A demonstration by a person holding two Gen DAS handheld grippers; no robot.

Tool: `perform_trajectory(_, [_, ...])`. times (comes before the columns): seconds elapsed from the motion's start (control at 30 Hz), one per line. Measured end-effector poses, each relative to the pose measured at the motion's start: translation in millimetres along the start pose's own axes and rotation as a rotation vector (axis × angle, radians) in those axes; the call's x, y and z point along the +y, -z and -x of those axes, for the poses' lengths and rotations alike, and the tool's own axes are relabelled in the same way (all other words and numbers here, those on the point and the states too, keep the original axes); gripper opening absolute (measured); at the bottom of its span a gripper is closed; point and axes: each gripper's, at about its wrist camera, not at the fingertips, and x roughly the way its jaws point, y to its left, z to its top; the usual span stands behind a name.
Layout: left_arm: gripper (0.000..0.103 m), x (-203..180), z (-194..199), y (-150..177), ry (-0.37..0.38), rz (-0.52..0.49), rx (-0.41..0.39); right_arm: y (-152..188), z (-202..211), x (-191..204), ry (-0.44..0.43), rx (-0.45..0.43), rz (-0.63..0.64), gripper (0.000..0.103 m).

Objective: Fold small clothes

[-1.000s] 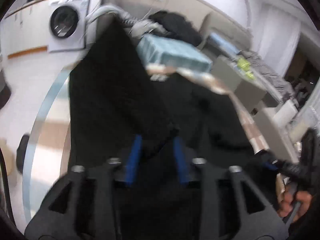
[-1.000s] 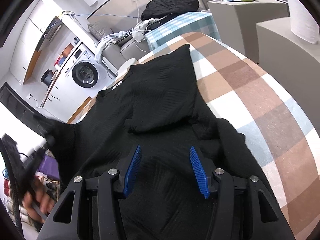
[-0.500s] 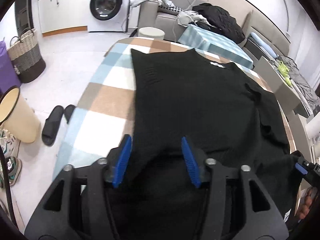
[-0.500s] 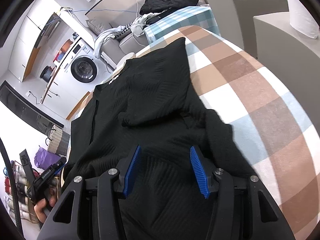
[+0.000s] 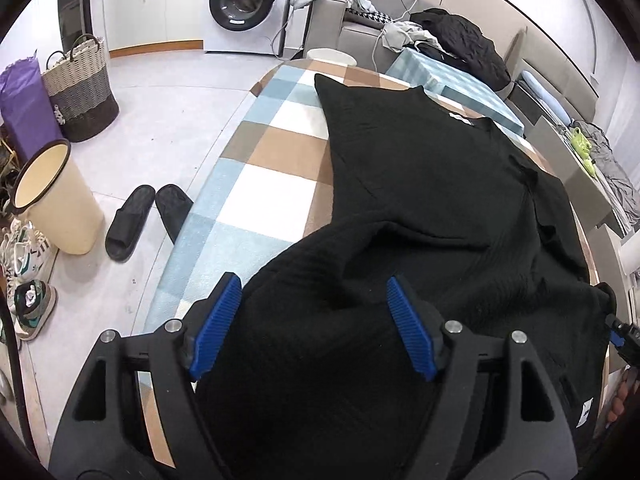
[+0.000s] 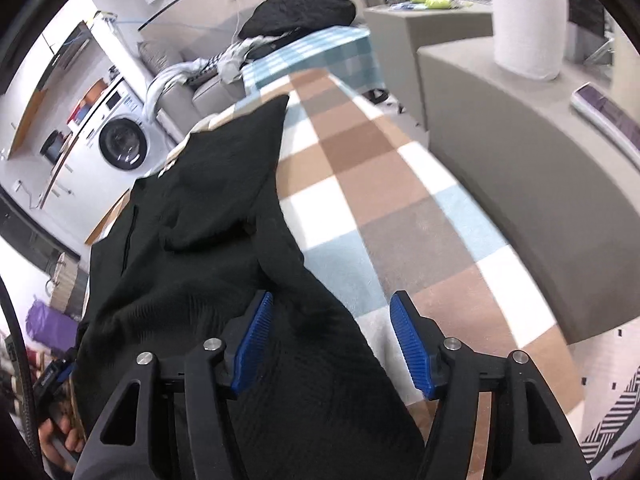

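The left gripper (image 5: 314, 322) points down at the near end of the worktop (image 5: 256, 184), its blue pads spread and moving further apart. A raised fold of a black knitted garment (image 5: 440, 200) sits in the gap between the pads, but neither pad presses on it. The right gripper (image 6: 332, 344) also points down, its pads apart and widening. The garment's near edge lies against the inner side of its left pad, while the right pad hangs over bare checked cloth.

The garment lies spread along the worktop, which is covered by a cloth of blue, brown and white squares. Its bulk runs from the near edge toward the far end, where one corner comes to a point close to the far edge. A small white label (image 5: 460, 117) shows near the far end. The near part is bunched in loose folds and hangs over the near edge.

In the left wrist view, fingers of the person's right hand (image 5: 618, 402) show at the lower right edge. In the right wrist view, the person's left hand (image 6: 54, 442) shows at the lower left.

Beyond the worktop's left side the floor carries a pair of black slippers (image 5: 144, 216), a cream bin (image 5: 56, 200) and a woven basket (image 5: 80, 88). A washing machine (image 5: 248, 4) stands at the back. A grey block (image 6: 540, 184) with a white paper roll (image 6: 526, 20) stands beside the worktop's right edge.
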Motion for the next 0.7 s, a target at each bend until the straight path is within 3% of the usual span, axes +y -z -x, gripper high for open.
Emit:
perform_trajectory(0.07, [0.073, 1.6, 3.0, 0.2, 0.002, 0.003, -0.008, 2.2, -3.0, 3.4, -0.040, 0.019, 0.032, 0.023])
perform_trajectory(0.13, [0.073, 3.1, 7.3, 0.2, -0.005, 0.006, -0.013, 7.1, 3.4, 1.9, -0.134, 0.031, 0.023, 0.008])
perform_trajectory(0.17, [0.073, 3.2, 9.8, -0.1, -0.008, 0.007, -0.014, 10.4, 8.4, 0.7, -0.167, 0.032, 0.020, 0.006])
perform_trajectory(0.27, [0.073, 7.5, 15.5, 3.8, -0.015, 0.016, -0.013, 26.5, 22.8, -25.5, -0.279, 0.074, -0.111, 0.006])
perform_trajectory(0.43, [0.073, 9.0, 12.0, 8.2, -0.018, 0.012, 0.012, 37.8, 22.0, -43.2, -0.209, 0.094, -0.160, 0.006])
perform_trajectory(0.53, [0.073, 9.7, 7.3, 10.8, 0.000, 0.007, 0.039, 32.1, 25.9, -34.3, -0.155, 0.070, -0.128, 0.018])
perform_trajectory(0.6, [0.073, 12.0, 1.1, 13.0, -0.001, 0.013, 0.056, 29.0, 28.8, -26.4, -0.148, 0.043, -0.101, 0.035])
perform_trajectory(0.7, [0.073, 15.0, -7.5, 16.1, -0.008, 0.026, 0.088, 20.3, 26.0, -17.0, -0.157, 0.019, -0.086, 0.041])
